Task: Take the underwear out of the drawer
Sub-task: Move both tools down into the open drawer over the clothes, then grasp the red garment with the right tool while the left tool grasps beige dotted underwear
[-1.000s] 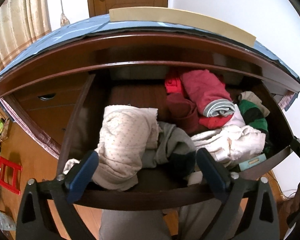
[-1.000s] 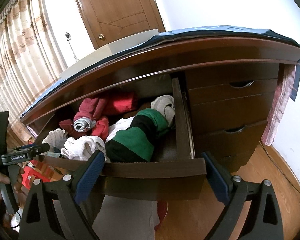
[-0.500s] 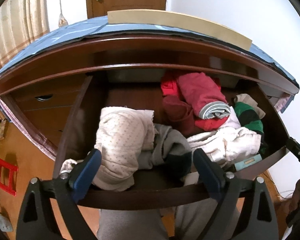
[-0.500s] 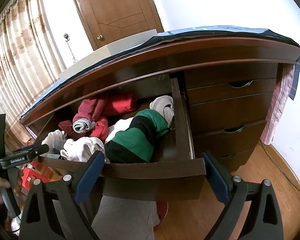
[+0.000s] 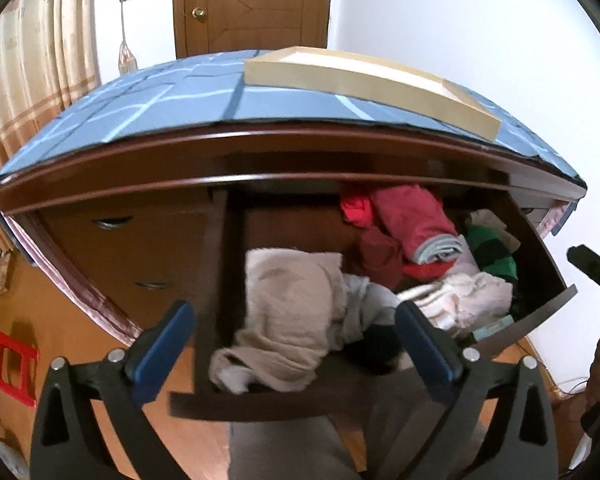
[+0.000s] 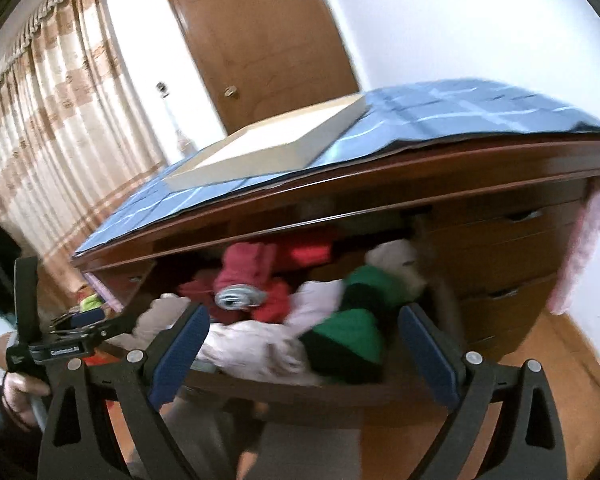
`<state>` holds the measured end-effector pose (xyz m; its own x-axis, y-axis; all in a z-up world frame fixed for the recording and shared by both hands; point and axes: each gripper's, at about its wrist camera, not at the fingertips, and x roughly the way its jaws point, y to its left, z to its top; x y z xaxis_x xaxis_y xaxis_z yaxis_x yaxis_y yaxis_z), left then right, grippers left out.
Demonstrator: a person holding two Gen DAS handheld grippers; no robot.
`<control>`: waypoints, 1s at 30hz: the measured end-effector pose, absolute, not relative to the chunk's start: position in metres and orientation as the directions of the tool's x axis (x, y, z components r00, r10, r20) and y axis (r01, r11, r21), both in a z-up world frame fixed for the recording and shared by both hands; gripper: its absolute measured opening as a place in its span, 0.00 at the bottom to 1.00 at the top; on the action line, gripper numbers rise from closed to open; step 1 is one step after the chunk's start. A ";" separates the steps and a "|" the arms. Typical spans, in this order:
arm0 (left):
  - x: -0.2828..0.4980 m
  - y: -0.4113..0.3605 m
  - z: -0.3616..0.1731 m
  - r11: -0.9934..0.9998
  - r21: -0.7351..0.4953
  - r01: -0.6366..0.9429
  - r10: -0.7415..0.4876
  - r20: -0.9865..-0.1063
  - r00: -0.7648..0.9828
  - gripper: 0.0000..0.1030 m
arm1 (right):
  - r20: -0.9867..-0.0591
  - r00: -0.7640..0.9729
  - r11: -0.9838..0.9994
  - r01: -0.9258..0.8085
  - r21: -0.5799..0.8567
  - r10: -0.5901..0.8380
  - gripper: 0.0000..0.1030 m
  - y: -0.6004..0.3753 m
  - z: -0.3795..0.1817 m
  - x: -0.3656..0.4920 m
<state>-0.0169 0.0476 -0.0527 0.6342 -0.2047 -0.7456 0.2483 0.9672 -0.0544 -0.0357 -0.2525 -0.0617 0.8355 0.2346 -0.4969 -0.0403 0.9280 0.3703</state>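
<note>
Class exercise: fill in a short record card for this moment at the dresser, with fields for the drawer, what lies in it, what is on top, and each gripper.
drawer: pulled open, front edge nearest the grippers
contents: beige dotted garment at left; red garments; green and black striped garment; white garment
dresser top: blue cloth with flat cream box
left gripper: open, empty, before the drawer
right gripper: open, empty, before the drawer

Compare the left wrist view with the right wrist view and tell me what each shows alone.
Only the left wrist view shows the red stool on the floor and the beige garment at the drawer's front. Only the right wrist view shows the left tool held in a hand. Both share the open drawer, the green and black striped garment and the flat box.
</note>
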 end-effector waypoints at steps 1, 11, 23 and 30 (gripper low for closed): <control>-0.014 0.050 -0.053 0.969 -0.043 0.244 -0.193 -0.747 0.636 1.00 | -0.510 0.823 0.927 -0.052 0.371 0.249 0.95 -0.245 -0.061 -0.028; 0.022 0.032 -0.075 0.964 -0.019 0.264 -0.166 -0.822 0.544 0.99 | -0.614 0.736 0.927 -0.050 0.371 0.285 0.95 -0.206 -0.073 0.022; 0.038 0.012 -0.084 0.953 0.073 0.294 -0.094 -0.850 0.518 0.99 | -0.752 0.599 0.940 -0.003 0.342 0.276 0.84 -0.169 -0.091 0.108; 0.043 0.003 -0.099 0.942 0.085 0.324 -0.080 -0.882 0.465 0.93 | -0.823 0.518 0.961 0.008 0.276 0.233 0.83 -0.150 -0.099 0.145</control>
